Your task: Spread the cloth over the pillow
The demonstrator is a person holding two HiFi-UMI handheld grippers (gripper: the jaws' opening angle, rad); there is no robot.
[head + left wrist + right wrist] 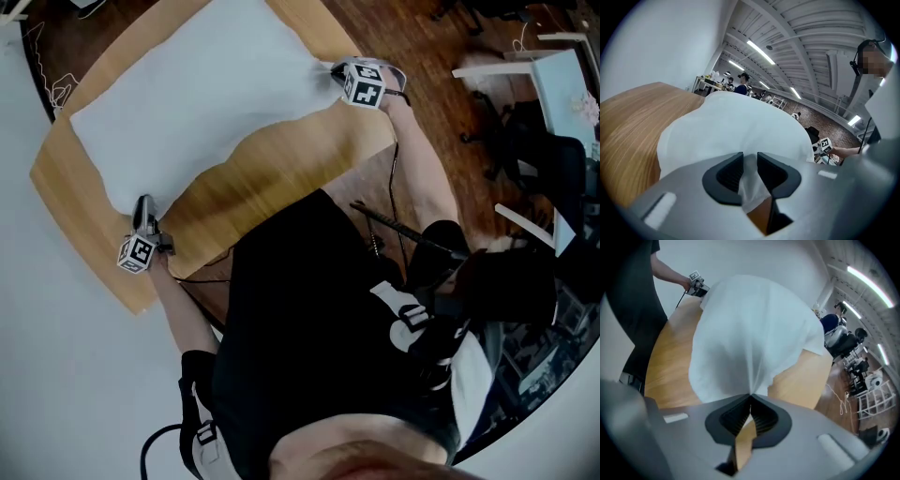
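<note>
Left gripper [142, 208], lower left, and right gripper [337, 73], upper right, are each clamping a corner of the cloth [197, 94], which is lying upper left on the table [272, 183]. Pulling evenly outward should flatten it.

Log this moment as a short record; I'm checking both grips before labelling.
cloth: white, bulging, on the table
left gripper: shut on one near corner of the cloth
right gripper: shut on the other near corner
pillow: not visible; presumably under the cloth
table: wooden, bare along the person's side
</note>
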